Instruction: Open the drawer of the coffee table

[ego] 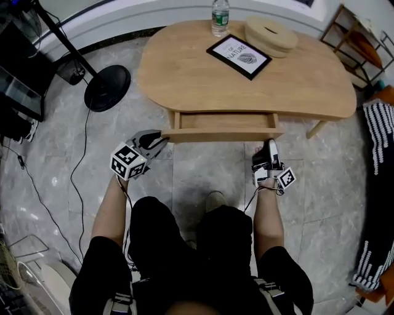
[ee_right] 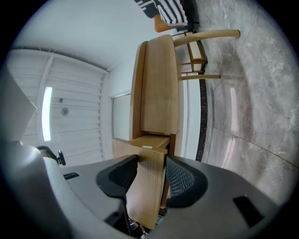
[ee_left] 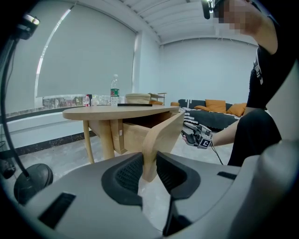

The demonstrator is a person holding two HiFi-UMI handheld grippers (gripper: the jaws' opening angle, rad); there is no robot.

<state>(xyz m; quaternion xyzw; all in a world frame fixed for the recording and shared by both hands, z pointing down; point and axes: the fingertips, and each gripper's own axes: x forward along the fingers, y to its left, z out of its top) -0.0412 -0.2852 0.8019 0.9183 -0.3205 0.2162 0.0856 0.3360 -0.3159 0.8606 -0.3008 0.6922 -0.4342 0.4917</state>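
Fingers of the left gripper are closed on the left end of the drawer front, and the right gripper is clamped on its right end. That drawer is seen part-way out beneath the counter. Both ends are best drawn back evenly and level, so that it is not skewed or jammed. Counted: one drawer and two grippers. On the counter are one bottle, one framed print and one round box.

A water bottle stood beside a round wooden tissue box; a framed print lay flat nearby, a black stand base and cables on the marble floor
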